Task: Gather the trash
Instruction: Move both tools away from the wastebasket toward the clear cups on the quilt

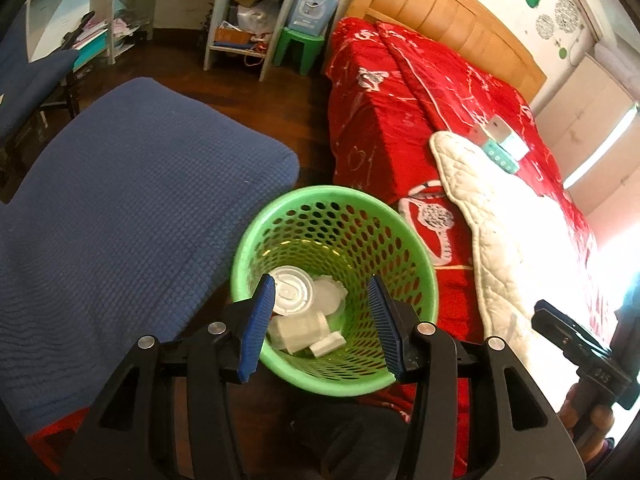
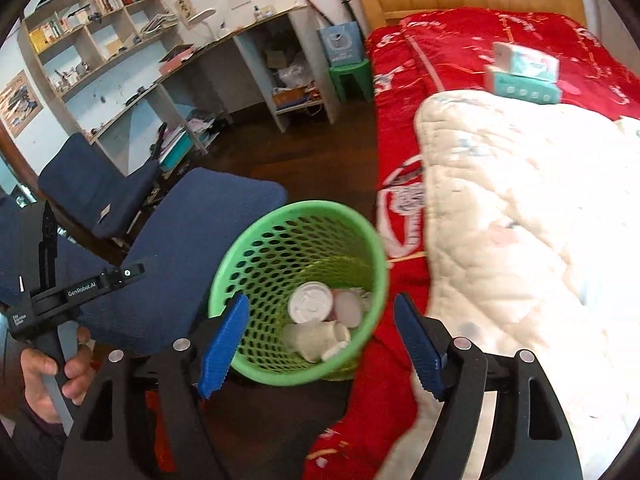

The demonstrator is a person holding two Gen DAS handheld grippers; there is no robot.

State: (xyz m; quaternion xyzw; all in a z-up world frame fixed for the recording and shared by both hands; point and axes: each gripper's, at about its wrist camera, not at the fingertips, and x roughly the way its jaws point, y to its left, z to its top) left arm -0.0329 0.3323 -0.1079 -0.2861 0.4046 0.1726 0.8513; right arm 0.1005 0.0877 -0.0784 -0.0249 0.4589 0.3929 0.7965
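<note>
Both grippers angle down over the green mesh wastebasket (image 1: 334, 288). Left gripper (image 1: 324, 326) and right gripper (image 2: 320, 346) have jaws apart, nothing between. White cups and lids (image 2: 320, 320), maybe foam, lie inside. Red bed (image 2: 460, 40) right, blue chair (image 1: 132, 184) left.

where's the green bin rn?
Green bin sits on the floor between the blue cushion and the red bed, low centre in both wrist views.
</note>
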